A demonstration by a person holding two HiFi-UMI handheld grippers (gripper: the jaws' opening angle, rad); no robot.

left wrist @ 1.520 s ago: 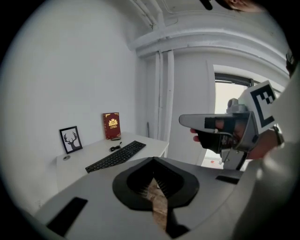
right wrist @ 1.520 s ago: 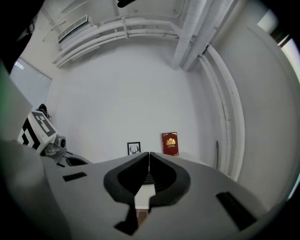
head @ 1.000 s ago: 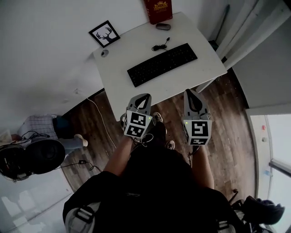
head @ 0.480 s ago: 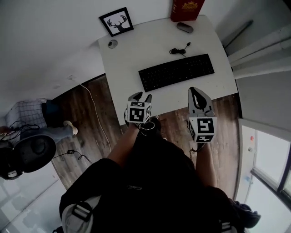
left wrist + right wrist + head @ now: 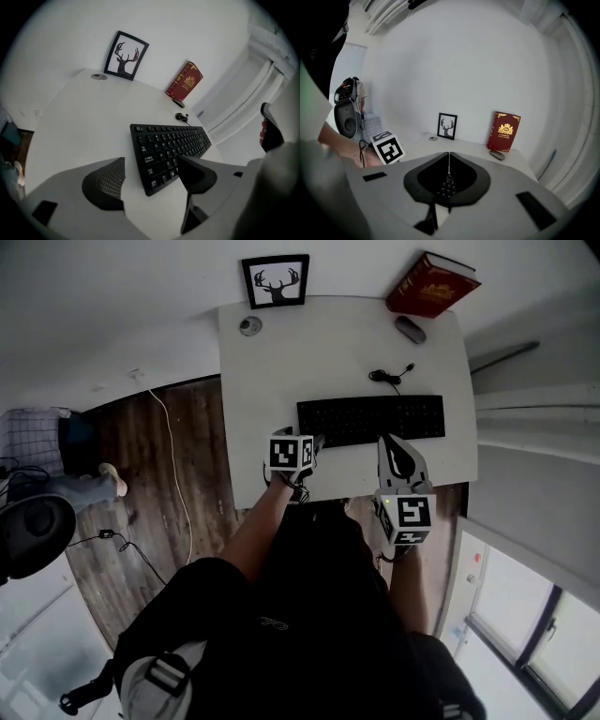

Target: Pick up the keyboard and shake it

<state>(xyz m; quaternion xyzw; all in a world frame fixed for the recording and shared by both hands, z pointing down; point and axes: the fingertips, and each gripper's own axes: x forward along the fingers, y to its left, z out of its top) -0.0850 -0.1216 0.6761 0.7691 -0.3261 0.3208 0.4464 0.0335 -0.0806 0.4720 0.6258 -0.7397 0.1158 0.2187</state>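
Only in head view: the whole keyboard (image 5: 371, 420), both tools at its near edge, on the white surface (image 5: 309, 343).
Only in left gripper view: white key legends; the keyboard's near left corner.
Only in right gripper view: the left tool's marker cube (image 5: 388, 147); of the keyboard, just a few keys below the jaws.
Keyboard, look: black, flat, full-length, lying keys-up.
Keyboard, place: front right part of the surface, a coiled cable (image 5: 392, 376) just behind it.
Long axis: left to right in head view, parallel to the surface's near edge.
Left hand-held gripper (image 5: 152, 176): jaws have just been opening and stand wide; the keyboard corner shows between them, pads not pressing.
Right hand-held gripper (image 5: 449, 154): jaws closed together, empty.
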